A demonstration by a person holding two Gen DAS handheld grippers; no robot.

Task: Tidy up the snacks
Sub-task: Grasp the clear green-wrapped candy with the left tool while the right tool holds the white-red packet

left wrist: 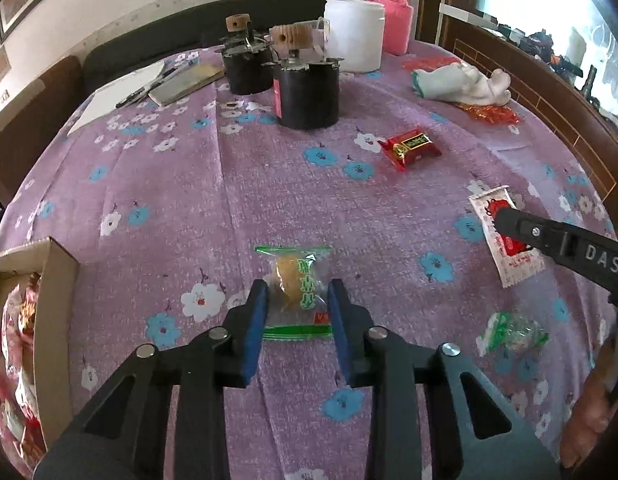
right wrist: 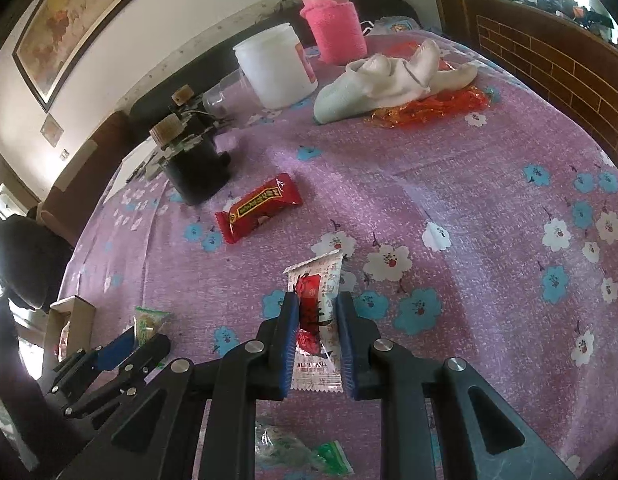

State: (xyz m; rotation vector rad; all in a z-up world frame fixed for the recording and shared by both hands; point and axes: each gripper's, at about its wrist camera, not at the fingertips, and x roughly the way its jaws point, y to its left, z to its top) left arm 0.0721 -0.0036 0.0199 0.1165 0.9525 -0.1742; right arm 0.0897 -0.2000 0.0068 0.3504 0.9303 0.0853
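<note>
Jaws astride crinkly clear packet (left wrist: pixel 295 288)

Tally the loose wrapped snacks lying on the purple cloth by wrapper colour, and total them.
Green and clear: 2, one between the left gripper fingers and one nearer
Solid red: 1
White with red print: 1
Total: 4

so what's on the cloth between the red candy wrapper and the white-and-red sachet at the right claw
Nothing: bare purple floral tablecloth separates the red candy wrapper from the white-and-red sachet, clearest in the right wrist view.
</note>
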